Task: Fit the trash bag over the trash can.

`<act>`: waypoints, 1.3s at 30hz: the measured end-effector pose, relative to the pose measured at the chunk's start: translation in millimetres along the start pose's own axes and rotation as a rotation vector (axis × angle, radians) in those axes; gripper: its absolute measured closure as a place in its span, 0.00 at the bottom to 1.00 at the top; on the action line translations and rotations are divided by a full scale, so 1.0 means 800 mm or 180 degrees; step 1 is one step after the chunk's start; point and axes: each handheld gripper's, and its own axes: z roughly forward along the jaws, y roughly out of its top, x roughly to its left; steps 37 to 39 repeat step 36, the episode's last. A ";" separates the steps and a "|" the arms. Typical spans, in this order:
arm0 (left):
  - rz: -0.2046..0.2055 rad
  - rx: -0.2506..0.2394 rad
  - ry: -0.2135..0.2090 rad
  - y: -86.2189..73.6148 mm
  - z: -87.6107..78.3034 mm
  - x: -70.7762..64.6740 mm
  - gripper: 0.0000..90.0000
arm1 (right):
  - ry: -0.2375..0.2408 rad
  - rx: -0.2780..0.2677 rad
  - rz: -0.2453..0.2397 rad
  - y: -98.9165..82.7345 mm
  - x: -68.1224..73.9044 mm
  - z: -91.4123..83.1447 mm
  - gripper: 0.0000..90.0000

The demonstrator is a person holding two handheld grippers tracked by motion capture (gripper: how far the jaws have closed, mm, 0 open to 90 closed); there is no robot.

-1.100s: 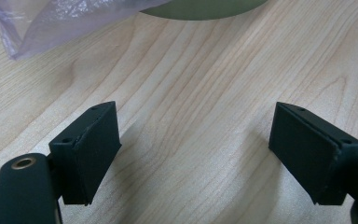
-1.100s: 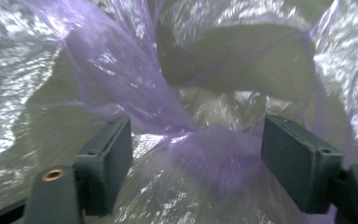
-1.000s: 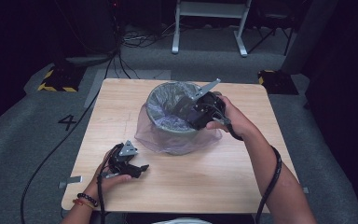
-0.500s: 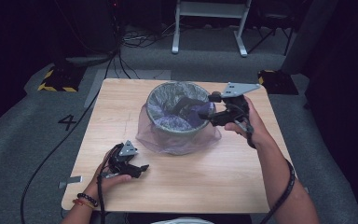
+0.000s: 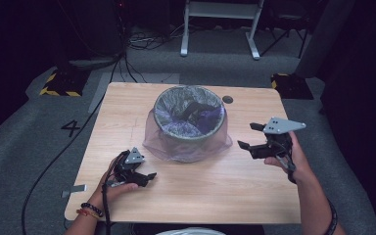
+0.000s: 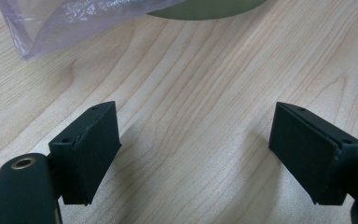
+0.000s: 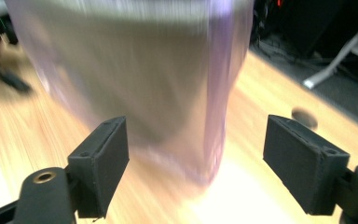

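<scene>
Right tongs (image 5: 256,137), jaws wide apart and empty, have drawn back from over the bin (image 5: 190,120) to hover beside its right flank, while the left tongs (image 5: 144,178) stay gaping on the worktop (image 5: 235,191) near the front edge. The bin, lined with a purple bag (image 5: 152,142), stands mid-worktop, bare wood around it. Grey carpet (image 5: 24,147) and cables surround.

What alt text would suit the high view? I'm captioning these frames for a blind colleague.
A grey bin lined with a thin purple bag stands mid-table on a wooden table. A person holds an open left hand-held gripper low near the front edge and an open right hand-held gripper raised beside the bin, apart from it.
</scene>
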 end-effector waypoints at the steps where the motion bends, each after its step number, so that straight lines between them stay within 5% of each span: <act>1: 0.0000 0.0000 0.0000 0.000 0.000 0.000 0.18 | 0.0002 0.0043 0.0009 -0.010 0.000 0.002 0.25; 8: 0.0002 -0.0002 0.0001 0.000 0.000 0.000 0.18 | -0.0056 0.0340 0.0022 -0.069 0.002 0.014 0.24; 13: 0.0001 -0.0002 0.0002 0.000 0.000 0.000 0.18 | -0.0118 0.0703 -0.0036 -0.117 0.005 0.028 0.23; 17: 0.0001 -0.0003 0.0001 0.000 0.000 0.000 0.18 | -0.0030 0.0829 0.0001 -0.147 0.004 0.034 0.22; 26: 0.0000 -0.0003 0.0001 0.000 0.000 0.000 0.18 | 0.0201 0.0601 0.0450 -0.193 0.003 0.025 0.21; 39: 0.0000 0.0000 -0.0003 0.000 0.000 0.000 0.17 | 0.0176 0.0594 0.0475 -0.196 0.004 0.021 0.19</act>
